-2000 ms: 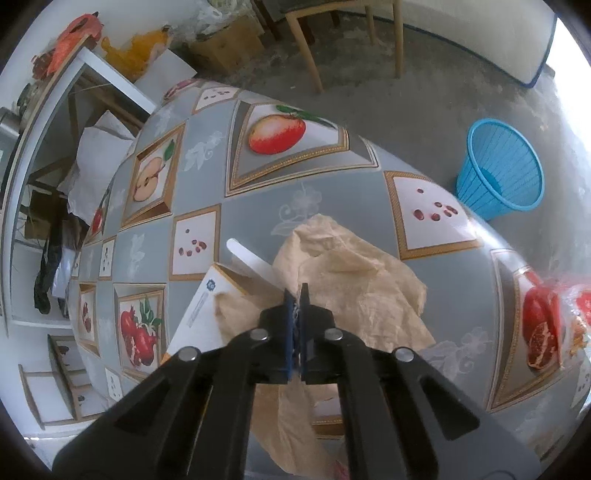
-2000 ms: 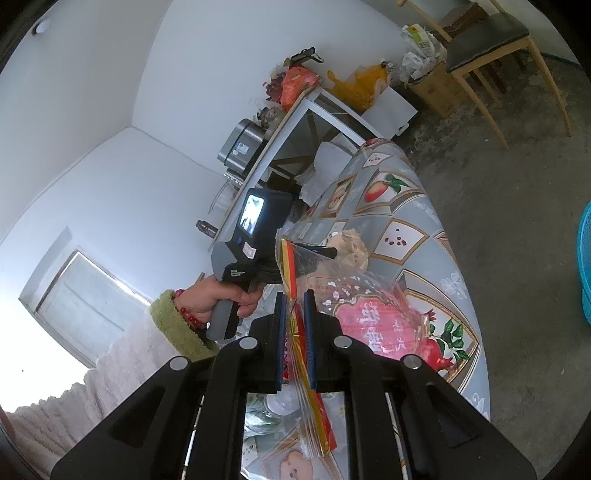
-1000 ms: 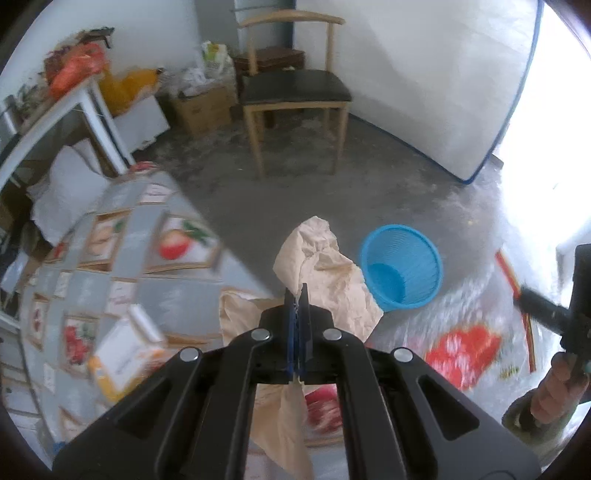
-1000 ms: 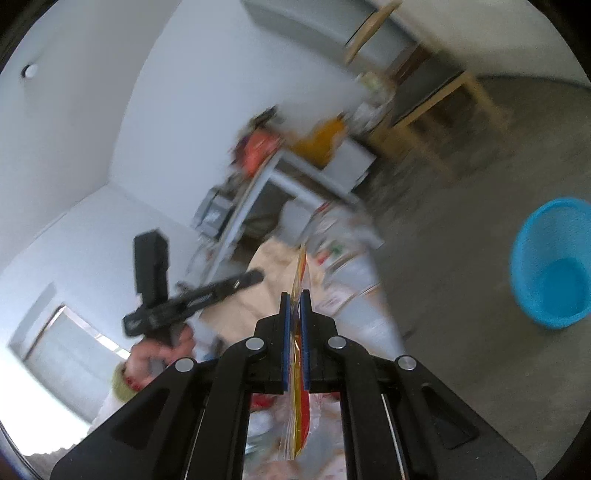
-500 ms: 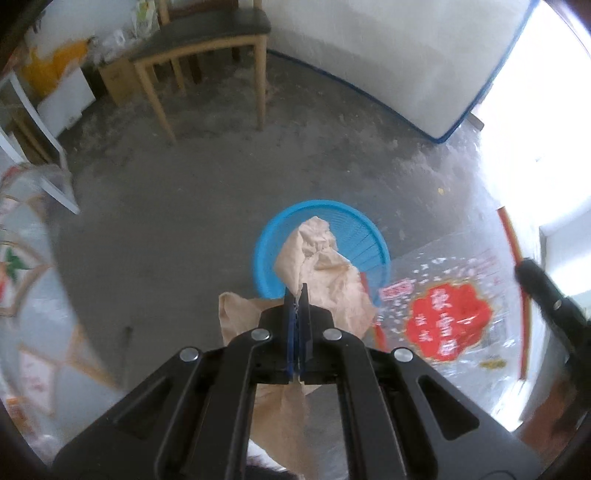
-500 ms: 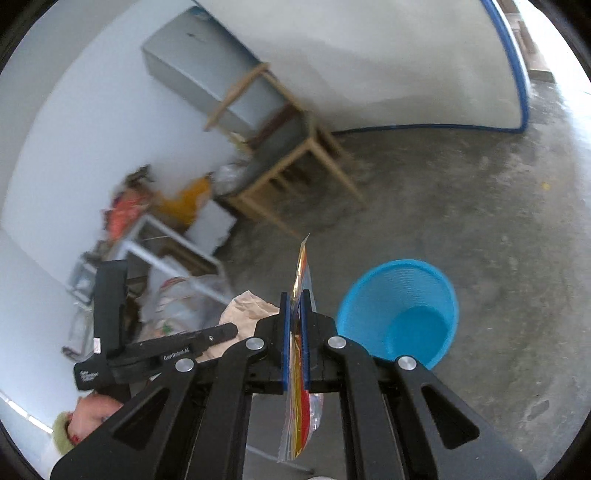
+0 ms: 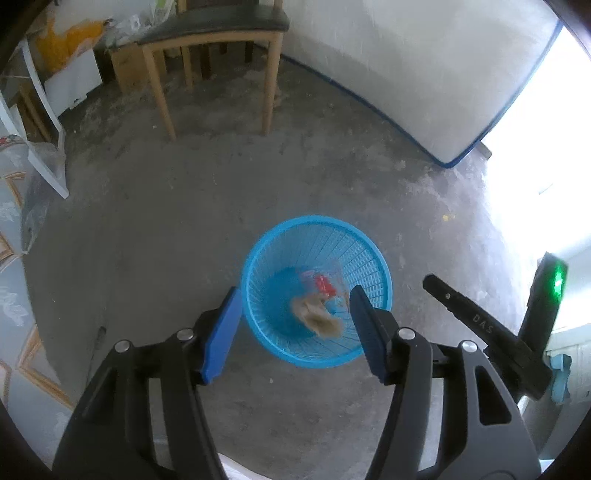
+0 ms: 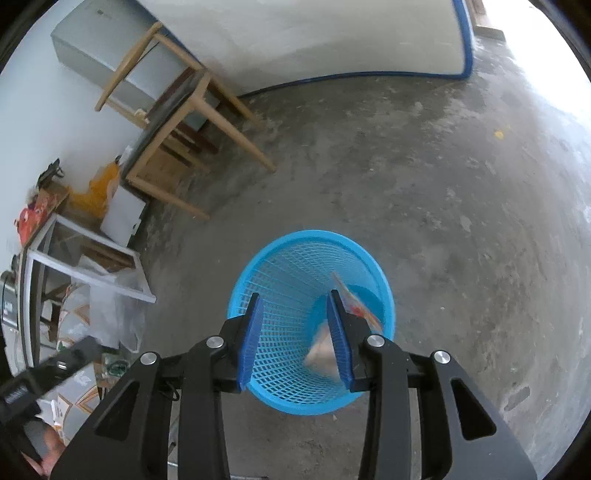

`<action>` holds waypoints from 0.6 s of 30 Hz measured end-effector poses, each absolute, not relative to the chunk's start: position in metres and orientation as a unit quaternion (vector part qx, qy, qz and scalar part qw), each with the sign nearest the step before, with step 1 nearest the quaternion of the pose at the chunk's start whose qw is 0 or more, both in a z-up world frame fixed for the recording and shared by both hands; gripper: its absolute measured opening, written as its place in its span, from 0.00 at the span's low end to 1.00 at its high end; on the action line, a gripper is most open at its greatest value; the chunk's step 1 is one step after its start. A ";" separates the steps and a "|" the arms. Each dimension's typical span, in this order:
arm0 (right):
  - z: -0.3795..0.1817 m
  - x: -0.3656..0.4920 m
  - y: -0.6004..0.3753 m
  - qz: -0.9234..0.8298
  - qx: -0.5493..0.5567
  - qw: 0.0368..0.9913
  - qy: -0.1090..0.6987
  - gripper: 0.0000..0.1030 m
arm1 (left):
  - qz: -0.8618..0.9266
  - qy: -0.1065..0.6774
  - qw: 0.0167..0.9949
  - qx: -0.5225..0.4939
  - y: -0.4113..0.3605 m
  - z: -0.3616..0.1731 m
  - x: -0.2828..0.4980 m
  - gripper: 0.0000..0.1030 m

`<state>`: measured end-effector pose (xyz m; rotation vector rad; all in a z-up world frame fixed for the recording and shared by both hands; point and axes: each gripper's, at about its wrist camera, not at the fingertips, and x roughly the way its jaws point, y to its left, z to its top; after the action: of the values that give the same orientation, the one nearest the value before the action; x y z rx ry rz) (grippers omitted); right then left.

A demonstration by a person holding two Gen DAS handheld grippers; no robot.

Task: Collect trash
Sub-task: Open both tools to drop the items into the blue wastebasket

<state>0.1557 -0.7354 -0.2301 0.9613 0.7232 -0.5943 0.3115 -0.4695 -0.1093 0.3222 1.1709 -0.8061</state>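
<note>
A blue mesh waste basket (image 7: 369, 258) (image 8: 280, 258) stands on the concrete floor below both grippers. Inside it lie a crumpled brown paper (image 7: 317, 314) (image 8: 321, 354) and a clear plastic bag with red print (image 7: 327, 284) (image 8: 356, 306), both blurred. My left gripper (image 7: 295, 328) hangs over the basket, its jaws opening with nothing between the pads. My right gripper (image 8: 295, 336) also hovers above the basket, jaws opening and free of the trash. The right gripper's black body shows at the right of the left wrist view (image 7: 480, 328).
A wooden chair (image 7: 210, 29) (image 8: 177, 110) stands near the white wall. A table with a fruit-patterned cloth (image 7: 11, 258) (image 8: 74, 317) lies at the left edge, a white metal rack (image 8: 85, 254) beside it. Bare concrete floor (image 7: 147, 240) surrounds the basket.
Both grippers came down over the basket and went from shut to open. The brown paper left the left gripper and the printed bag left the right; both now lie in the basket.
</note>
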 end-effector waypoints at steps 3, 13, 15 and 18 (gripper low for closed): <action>-0.222 0.140 -0.731 -0.271 0.443 0.788 0.329 0.34 | -0.381 0.527 0.747 0.137 -0.457 -0.089 0.306 0.56; -0.161 0.090 -0.667 -0.232 0.368 0.827 0.356 0.57 | -0.453 0.473 0.755 0.038 -0.356 0.010 0.233 0.68; -0.143 0.080 -0.645 -0.230 0.338 0.839 0.360 0.63 | -0.461 0.455 0.761 0.021 -0.331 0.023 0.212 0.68; -0.119 0.073 -0.615 -0.233 0.286 0.850 0.375 0.75 | -0.460 0.440 0.771 0.005 -0.302 0.031 0.185 0.73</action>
<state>0.0733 -0.6154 -0.1192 0.6023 0.7907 -0.4899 0.1845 -0.3015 0.0310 0.0119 0.9542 -0.9973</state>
